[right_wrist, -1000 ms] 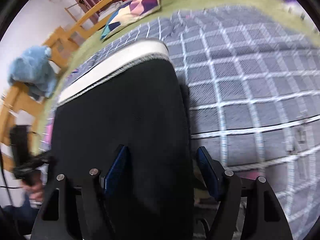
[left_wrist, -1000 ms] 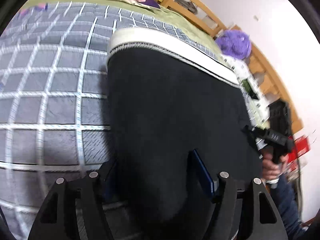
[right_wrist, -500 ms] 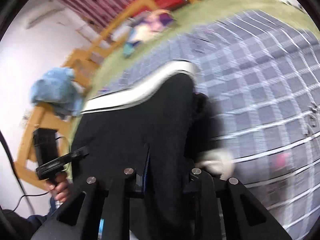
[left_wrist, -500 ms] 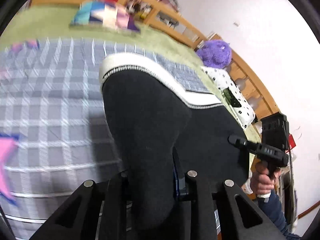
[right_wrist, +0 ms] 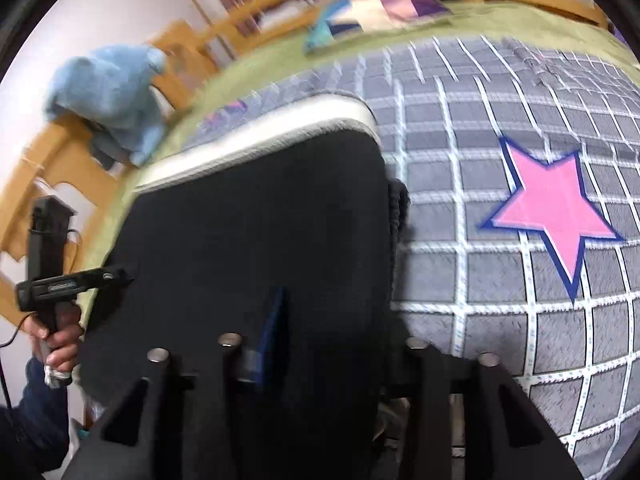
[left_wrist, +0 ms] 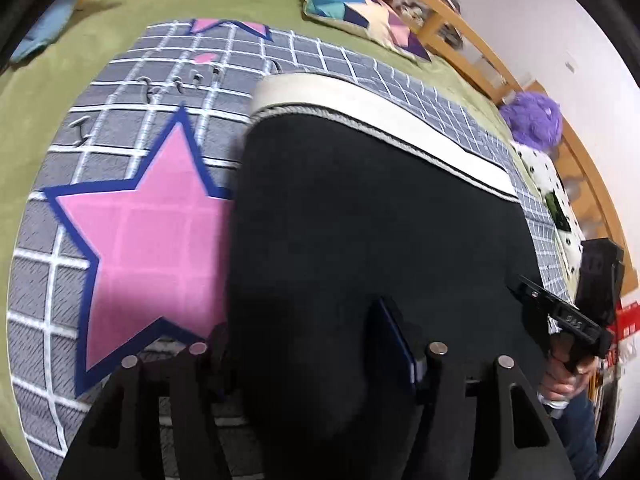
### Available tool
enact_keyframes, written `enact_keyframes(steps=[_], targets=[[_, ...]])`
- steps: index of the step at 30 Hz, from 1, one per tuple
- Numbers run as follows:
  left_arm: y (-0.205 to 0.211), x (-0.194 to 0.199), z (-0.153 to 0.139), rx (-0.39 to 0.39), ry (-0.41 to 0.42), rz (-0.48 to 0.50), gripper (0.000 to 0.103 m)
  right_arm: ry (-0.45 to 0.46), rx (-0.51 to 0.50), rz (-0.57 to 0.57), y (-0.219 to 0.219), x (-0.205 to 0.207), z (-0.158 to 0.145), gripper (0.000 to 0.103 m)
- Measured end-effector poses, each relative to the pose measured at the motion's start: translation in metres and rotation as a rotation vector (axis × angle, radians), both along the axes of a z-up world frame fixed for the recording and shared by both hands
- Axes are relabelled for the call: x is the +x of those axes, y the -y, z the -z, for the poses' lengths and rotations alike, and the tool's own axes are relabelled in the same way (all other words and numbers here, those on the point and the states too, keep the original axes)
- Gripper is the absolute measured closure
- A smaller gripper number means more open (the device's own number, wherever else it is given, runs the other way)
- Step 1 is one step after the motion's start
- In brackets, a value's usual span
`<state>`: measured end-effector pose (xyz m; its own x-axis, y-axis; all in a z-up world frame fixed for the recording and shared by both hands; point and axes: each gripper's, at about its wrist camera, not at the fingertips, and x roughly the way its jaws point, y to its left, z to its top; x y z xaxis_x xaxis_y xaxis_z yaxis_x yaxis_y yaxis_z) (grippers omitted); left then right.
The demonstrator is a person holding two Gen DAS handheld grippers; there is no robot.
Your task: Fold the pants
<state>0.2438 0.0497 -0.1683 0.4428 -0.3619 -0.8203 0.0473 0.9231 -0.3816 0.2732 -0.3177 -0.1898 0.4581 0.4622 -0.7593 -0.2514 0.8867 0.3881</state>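
Note:
Black pants (left_wrist: 360, 220) with a white waistband (left_wrist: 372, 104) lie folded flat on a grey checked blanket (left_wrist: 120, 120). My left gripper (left_wrist: 312, 344) is open, its jaws wide apart around the near left edge of the pants. My right gripper (right_wrist: 332, 332) is open around the near right edge of the pants (right_wrist: 260, 232). The blue pad (left_wrist: 394, 336) of one left finger shows against the cloth. The other gripper shows at the far side in each view, the right one (left_wrist: 560, 316) and the left one (right_wrist: 68, 280).
A pink star (left_wrist: 148, 236) is printed on the blanket left of the pants. A patchwork cushion (left_wrist: 360, 12) lies at the far end of the green bed. A purple plush (left_wrist: 532, 120) and a blue plush (right_wrist: 108, 92) sit by the wooden rails.
Both grippers were shut on the pants half a second ago and have opened. The lifted cloth now lies flat on the blanket, and both views have shifted.

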Motion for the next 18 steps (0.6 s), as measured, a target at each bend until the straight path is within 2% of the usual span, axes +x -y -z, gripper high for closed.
enact_keyframes(steps=[1,3,5,8,11,15,16,18], targets=[[0.002,-0.005,-0.011,0.050,0.032,-0.012,0.046,-0.018,-0.013,0.012,0.000,-0.001,-0.006,0.058],[0.006,-0.020,-0.034,0.130,0.107,-0.013,0.046,0.013,-0.095,0.024,-0.004,-0.010,-0.026,0.058],[0.014,-0.040,-0.061,0.151,0.181,0.023,0.045,0.075,-0.159,0.070,-0.006,-0.027,-0.049,0.062],[0.021,-0.071,-0.076,0.153,0.230,0.042,0.045,0.141,-0.126,0.082,-0.010,-0.059,-0.077,0.061],[0.030,-0.104,-0.056,0.178,0.197,0.062,0.045,0.166,-0.166,0.042,-0.027,-0.085,-0.074,0.062],[0.030,-0.137,-0.003,0.227,0.118,0.073,0.041,0.066,-0.236,0.020,-0.035,-0.097,-0.028,0.063],[0.028,-0.139,-0.001,0.221,0.119,0.066,0.041,0.078,-0.255,0.023,-0.036,-0.101,-0.023,0.063],[0.020,-0.137,-0.016,0.182,0.115,0.063,0.041,0.080,-0.290,-0.008,-0.042,-0.105,-0.031,0.063]])
